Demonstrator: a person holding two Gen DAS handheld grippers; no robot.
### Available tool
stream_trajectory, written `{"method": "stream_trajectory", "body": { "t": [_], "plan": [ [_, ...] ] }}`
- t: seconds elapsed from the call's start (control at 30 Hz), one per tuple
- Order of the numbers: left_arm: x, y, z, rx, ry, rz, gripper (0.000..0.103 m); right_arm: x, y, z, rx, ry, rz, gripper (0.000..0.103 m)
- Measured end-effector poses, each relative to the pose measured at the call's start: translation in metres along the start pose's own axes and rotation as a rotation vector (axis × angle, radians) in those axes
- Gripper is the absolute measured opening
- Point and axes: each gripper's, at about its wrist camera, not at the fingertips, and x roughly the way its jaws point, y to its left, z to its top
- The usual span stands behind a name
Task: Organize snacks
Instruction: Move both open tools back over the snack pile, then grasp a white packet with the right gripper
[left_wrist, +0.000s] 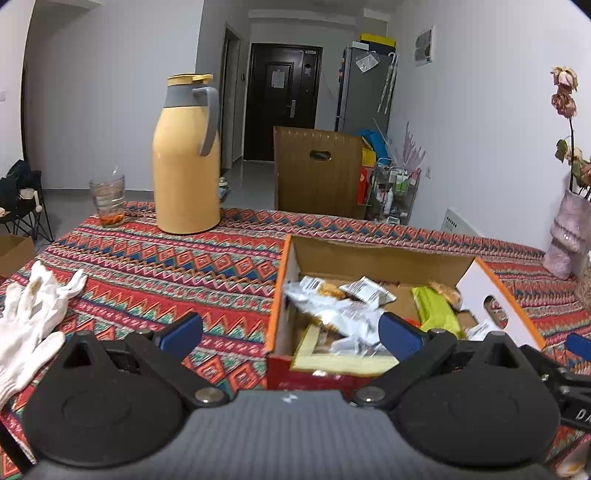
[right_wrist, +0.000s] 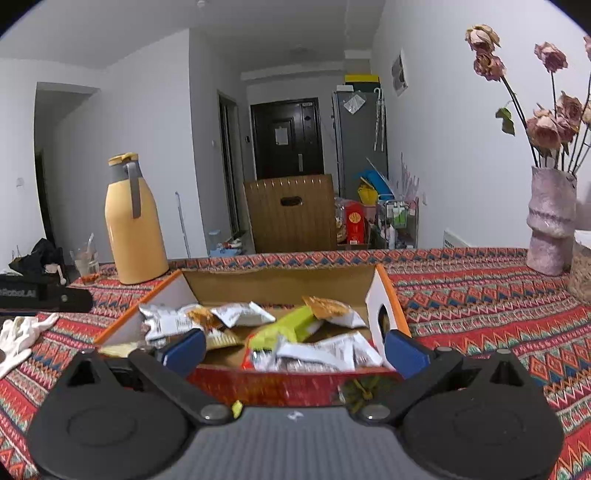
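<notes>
We find the snack packets (right_wrist: 317, 354) gathered inside the open cardboard box (right_wrist: 277, 280), which stands on the patterned cloth of the bench (right_wrist: 480, 299). Within the box lie several white wrappers, a green packet (right_wrist: 291, 326) near its middle, and an orange-printed packet (right_wrist: 327, 306) toward its far right corner. They lie loose and overlapping, not in rows. We see no snack on the cloth outside the box in either view, so we judge collection largely done; any tidying inside the box remains open.

The left hand-held gripper (left_wrist: 290, 332) hovers at the near left corner of the box, fingers spread wide and holding nothing; one blue pad (left_wrist: 400, 334) stands over the box contents, the other outside the box wall over the cloth. The right hand-held gripper (right_wrist: 293, 350) faces the near wall of the box squarely, likewise released and empty, its pads just inside the two side walls.

Left of the box lie white gloves (left_wrist: 33, 314); beyond the box on the left stand a yellow thermos (left_wrist: 186, 158) and a glass (left_wrist: 108, 201). A vase of dried roses (right_wrist: 550, 221) stands to the right of the box.
</notes>
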Motion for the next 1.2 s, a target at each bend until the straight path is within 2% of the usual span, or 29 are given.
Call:
{"method": "stream_trajectory", "body": {
  "t": [0.3, 0.57, 0.93, 1.2],
  "plan": [
    [-0.014, 0.017, -0.033, 0.017, 0.008, -0.005, 0.103, -0.014, -0.005, -0.028, 0.015, 0.05, -0.006, 0.103],
    [-0.005, 0.017, -0.061, 0.029, 0.02, -0.022, 0.103, -0.027, -0.005, -0.05, 0.01, 0.074, -0.014, 0.103],
    [0.0, 0.015, -0.073, 0.042, 0.024, -0.036, 0.103, -0.028, -0.008, -0.057, 0.024, 0.071, -0.041, 0.103],
    [0.003, 0.019, -0.073, 0.021, 0.04, -0.045, 0.103, -0.027, -0.006, -0.061, -0.004, 0.112, -0.056, 0.103]
  ]
}}
